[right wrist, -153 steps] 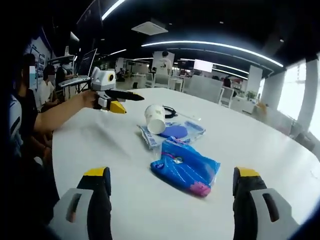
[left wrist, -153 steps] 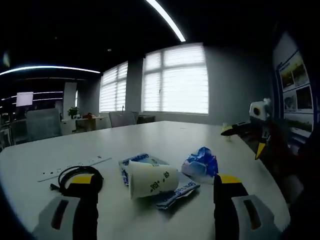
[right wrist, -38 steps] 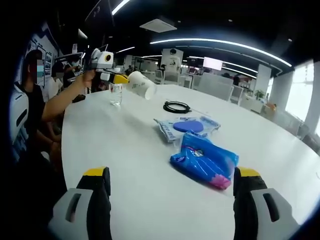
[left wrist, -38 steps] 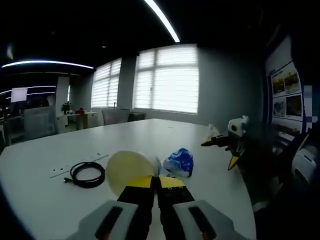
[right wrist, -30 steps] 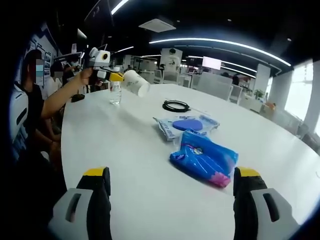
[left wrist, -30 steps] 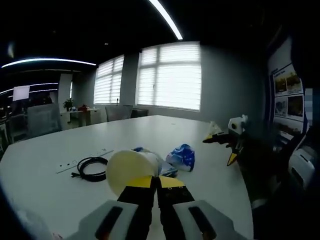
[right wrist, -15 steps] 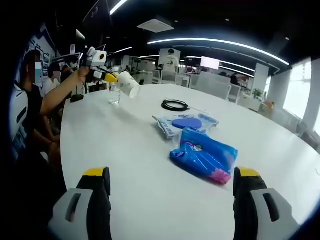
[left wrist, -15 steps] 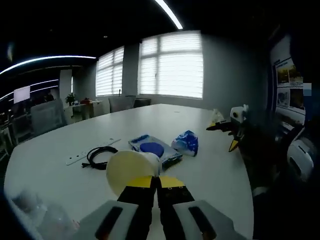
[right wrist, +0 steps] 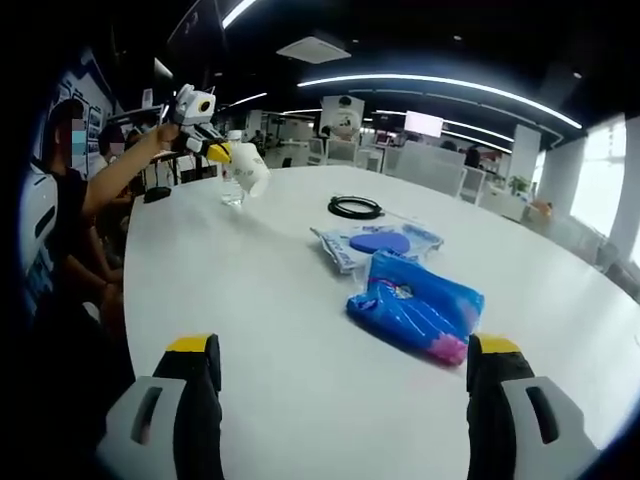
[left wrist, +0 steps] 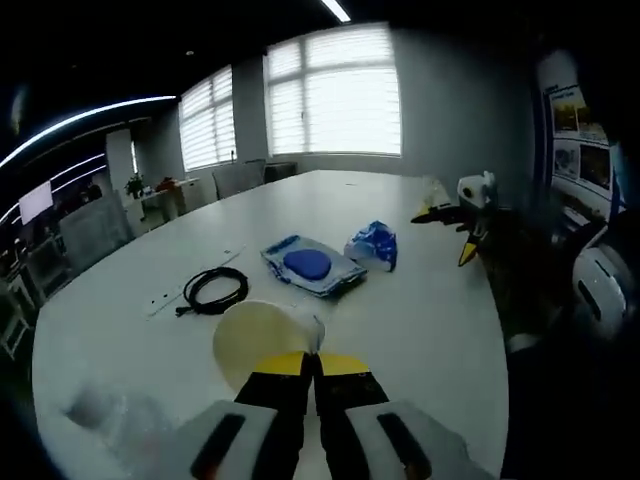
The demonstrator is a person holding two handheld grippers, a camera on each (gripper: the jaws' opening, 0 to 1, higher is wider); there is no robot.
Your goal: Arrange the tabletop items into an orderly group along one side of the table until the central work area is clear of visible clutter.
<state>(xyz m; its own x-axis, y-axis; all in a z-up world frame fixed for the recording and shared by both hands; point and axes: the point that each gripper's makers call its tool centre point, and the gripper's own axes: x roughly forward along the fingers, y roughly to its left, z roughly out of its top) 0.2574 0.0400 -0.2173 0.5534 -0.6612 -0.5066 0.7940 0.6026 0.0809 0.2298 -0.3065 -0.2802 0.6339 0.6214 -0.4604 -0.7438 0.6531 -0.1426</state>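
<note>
My left gripper [left wrist: 313, 362] is shut on the rim of a white paper cup [left wrist: 262, 341], held above the white table [left wrist: 420, 320]; in the right gripper view that cup [right wrist: 247, 166] tilts downward near a clear water bottle [right wrist: 231, 188]. The bottle's blurred shape [left wrist: 100, 412] lies at lower left of the left gripper view. A blue crumpled bag [right wrist: 415, 315] lies just ahead of my open right gripper [right wrist: 340, 385]. Behind it is a clear packet with a blue disc [right wrist: 378, 243] and a coiled black cable [right wrist: 354, 207]. The right gripper [left wrist: 462, 220] hovers at the table's far edge.
A person's arm [right wrist: 120, 185] holds the left gripper [right wrist: 205, 143] over the table's far left corner. People sit beyond that edge. A white power strip [left wrist: 190, 283] lies by the cable [left wrist: 215, 290]. Office chairs and desks stand beyond the table.
The left gripper has carried the cup lower and toward the water bottle, tipping it mouth-down. The right gripper has stayed nearly still and open.
</note>
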